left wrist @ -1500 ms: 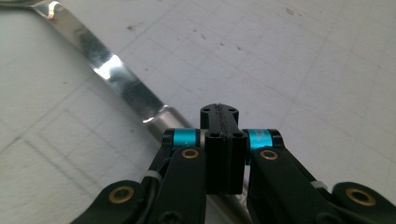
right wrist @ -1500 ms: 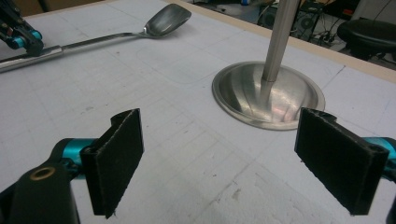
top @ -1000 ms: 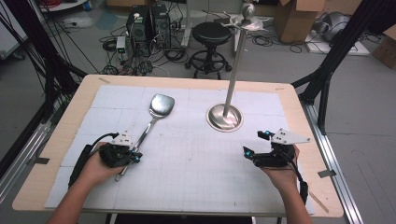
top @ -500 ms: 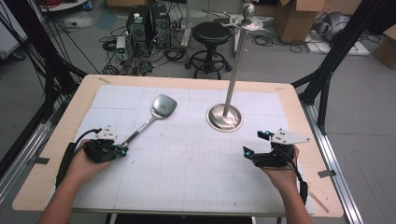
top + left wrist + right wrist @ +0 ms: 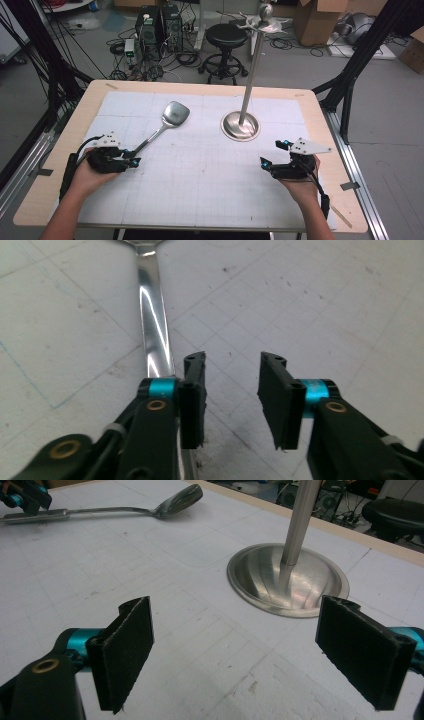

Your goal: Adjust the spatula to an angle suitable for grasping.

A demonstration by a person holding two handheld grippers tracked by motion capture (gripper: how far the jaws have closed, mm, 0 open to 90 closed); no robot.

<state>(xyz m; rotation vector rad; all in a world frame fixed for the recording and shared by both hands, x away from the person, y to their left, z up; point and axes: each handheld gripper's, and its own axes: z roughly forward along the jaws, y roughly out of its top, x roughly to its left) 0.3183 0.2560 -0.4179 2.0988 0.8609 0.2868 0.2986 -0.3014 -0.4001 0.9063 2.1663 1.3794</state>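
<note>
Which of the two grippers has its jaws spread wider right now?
The right gripper: its jaws stand far apart, framing the stand's round steel base. The left gripper is open too, but narrower, beside the spatula handle.

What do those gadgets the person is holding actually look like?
Each hand-held gripper, left and right, is a black body with two flat black jaws on turquoise collars and brass-coloured rivets. A pale grey three-cornered plate sits on top, and a black cable trails back along each bare forearm.

Spatula and stand interrupt bare mat.
</note>
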